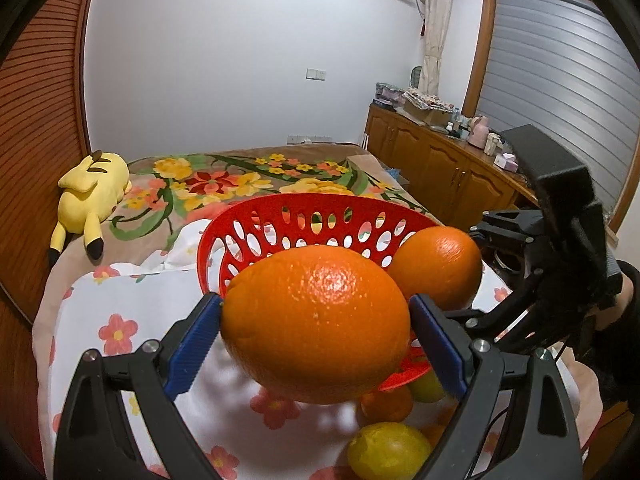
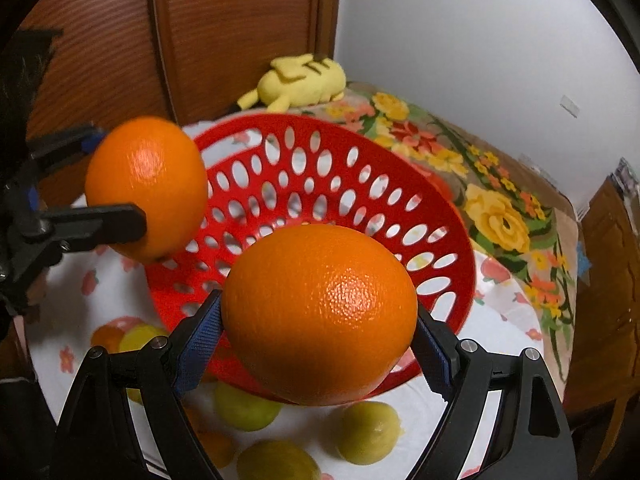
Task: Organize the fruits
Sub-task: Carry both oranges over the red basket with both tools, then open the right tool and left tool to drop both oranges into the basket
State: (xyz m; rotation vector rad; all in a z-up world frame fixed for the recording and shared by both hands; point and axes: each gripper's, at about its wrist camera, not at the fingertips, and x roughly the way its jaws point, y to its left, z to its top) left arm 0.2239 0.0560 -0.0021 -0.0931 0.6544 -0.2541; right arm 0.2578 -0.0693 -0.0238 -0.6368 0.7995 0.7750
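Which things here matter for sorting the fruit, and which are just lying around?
Job: orange in left gripper; orange in right gripper; red basket; yellow fruits on the cloth.
Lying about: yellow plush toy, floral bedspread, wooden cabinet.

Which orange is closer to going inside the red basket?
Hard to call: both oranges hang by the red basket. In the right wrist view, the right gripper's orange sits before its bowl; the left gripper's orange overlaps the left rim.
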